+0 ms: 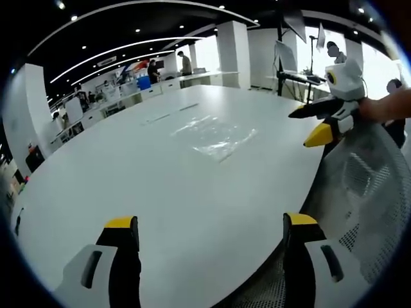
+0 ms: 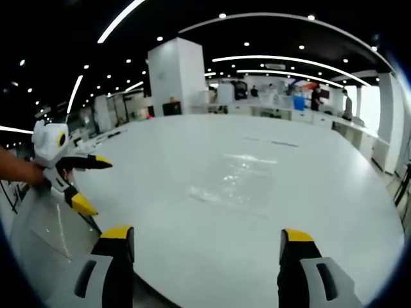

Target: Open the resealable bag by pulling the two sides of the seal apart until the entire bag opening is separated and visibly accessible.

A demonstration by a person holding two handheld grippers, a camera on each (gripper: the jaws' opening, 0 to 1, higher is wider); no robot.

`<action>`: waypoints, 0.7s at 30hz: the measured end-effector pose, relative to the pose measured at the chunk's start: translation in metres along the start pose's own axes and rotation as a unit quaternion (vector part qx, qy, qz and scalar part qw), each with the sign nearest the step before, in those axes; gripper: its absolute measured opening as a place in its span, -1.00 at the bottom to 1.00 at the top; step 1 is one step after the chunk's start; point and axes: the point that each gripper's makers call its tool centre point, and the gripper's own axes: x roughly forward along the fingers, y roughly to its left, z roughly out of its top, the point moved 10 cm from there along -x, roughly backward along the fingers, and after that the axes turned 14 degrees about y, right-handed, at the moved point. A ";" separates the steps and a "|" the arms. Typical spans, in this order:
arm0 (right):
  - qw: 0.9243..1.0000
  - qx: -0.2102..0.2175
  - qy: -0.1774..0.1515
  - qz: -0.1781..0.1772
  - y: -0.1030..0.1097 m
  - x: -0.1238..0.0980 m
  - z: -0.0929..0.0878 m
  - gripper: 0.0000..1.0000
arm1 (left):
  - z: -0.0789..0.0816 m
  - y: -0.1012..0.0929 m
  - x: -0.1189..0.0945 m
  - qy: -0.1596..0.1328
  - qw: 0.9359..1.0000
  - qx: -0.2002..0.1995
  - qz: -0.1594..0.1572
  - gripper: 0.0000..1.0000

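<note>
Broadly, we see a large white table [image 1: 128,160] spreading out ahead of both grippers, in an open office with ceiling light strips. Beside its near edge stands a mesh-backed chair [image 1: 366,186]. On the table lies the clear resealable bag [image 1: 215,136], flat, well apart from either gripper; in the right gripper view the bag [image 2: 234,179] sits out in the middle of the tabletop, and we cannot tell whether its seal is parted. Our left gripper [image 1: 212,224] hangs over the near edge with its jaws spread wide, holding nothing. Our right gripper [image 2: 209,234] is likewise released and empty, and shows in the left gripper view at the right, over the chair, with yellow-tipped jaws apart.
</note>
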 end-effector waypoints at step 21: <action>1.000 0.003 -0.002 -0.003 -0.001 0.000 0.000 0.85 | -0.001 -0.001 0.001 0.006 1.000 0.003 -0.002 0.82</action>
